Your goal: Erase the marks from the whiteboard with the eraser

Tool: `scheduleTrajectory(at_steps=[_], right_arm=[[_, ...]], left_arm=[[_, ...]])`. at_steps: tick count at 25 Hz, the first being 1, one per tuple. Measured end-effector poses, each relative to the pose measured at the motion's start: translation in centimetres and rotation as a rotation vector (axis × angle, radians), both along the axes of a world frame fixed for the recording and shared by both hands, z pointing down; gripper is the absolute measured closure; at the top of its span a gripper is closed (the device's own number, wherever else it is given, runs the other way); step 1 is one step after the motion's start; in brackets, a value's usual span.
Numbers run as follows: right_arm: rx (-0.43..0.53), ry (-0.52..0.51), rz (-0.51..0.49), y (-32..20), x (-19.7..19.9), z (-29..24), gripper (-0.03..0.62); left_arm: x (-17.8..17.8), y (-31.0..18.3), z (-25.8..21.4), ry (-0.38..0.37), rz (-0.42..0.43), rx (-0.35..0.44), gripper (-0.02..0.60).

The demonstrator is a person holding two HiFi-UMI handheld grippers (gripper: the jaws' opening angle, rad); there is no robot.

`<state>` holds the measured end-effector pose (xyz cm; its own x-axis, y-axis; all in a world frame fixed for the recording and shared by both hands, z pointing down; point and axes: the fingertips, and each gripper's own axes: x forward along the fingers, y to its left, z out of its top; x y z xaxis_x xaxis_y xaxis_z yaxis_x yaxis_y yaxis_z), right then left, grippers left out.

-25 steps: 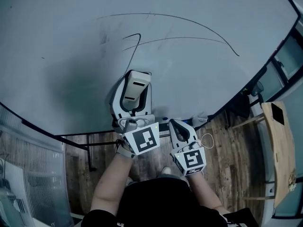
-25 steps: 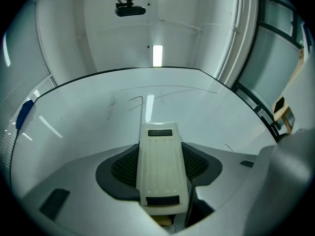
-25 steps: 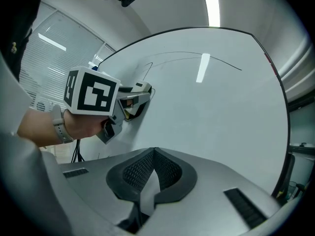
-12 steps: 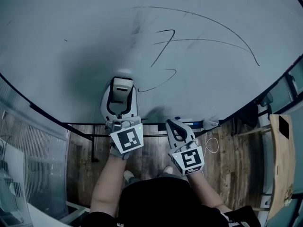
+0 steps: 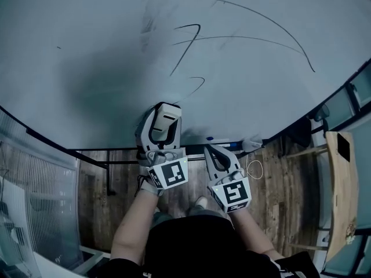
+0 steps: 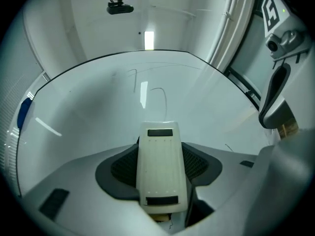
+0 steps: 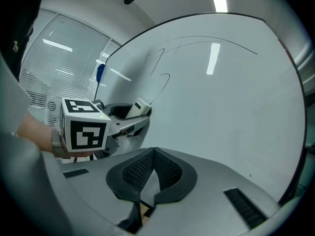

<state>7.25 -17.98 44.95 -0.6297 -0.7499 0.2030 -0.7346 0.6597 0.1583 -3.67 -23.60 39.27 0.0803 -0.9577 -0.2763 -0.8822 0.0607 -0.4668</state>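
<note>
The whiteboard (image 5: 81, 57) fills the head view and carries thin black marks: a long arc (image 5: 261, 22), a 7-shaped stroke (image 5: 185, 48) and a small hook (image 5: 198, 83). A grey smudge (image 5: 148, 22) lies left of them. My left gripper (image 5: 164, 113) is shut on the white eraser (image 5: 166, 121), which is pressed to the board below the hook. In the left gripper view the eraser (image 6: 161, 166) sits between the pads, and the marks (image 6: 147, 85) lie ahead of it. My right gripper (image 5: 215, 153) is shut and empty at the board's lower edge (image 7: 153, 168).
A blue-capped marker (image 5: 210, 138) and a crumpled cloth (image 5: 250, 142) rest on the ledge under the board. A wooden table (image 5: 339, 196) stands at the right, window blinds (image 5: 35, 207) at the left. A cable (image 5: 253, 171) lies on the plank floor.
The left gripper with the eraser slid right and down over the low curl, which is now shorter. The right gripper stayed by the ledge.
</note>
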Motion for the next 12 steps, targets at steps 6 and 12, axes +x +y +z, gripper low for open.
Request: scheduleTrajectory(at_steps=[6, 12], right_arm=[[0.0, 0.014, 0.067, -0.4, 3.6, -0.1, 0.568], [0.041, 0.006, 0.107, -0.6, 6.2, -1.0, 0.568]], left_arm=[[4.0, -0.8, -0.5, -0.031, 0.012, 0.014, 0.325], [6.0, -1.2, -4.5, -0.025, 0.025, 0.072, 0.325]])
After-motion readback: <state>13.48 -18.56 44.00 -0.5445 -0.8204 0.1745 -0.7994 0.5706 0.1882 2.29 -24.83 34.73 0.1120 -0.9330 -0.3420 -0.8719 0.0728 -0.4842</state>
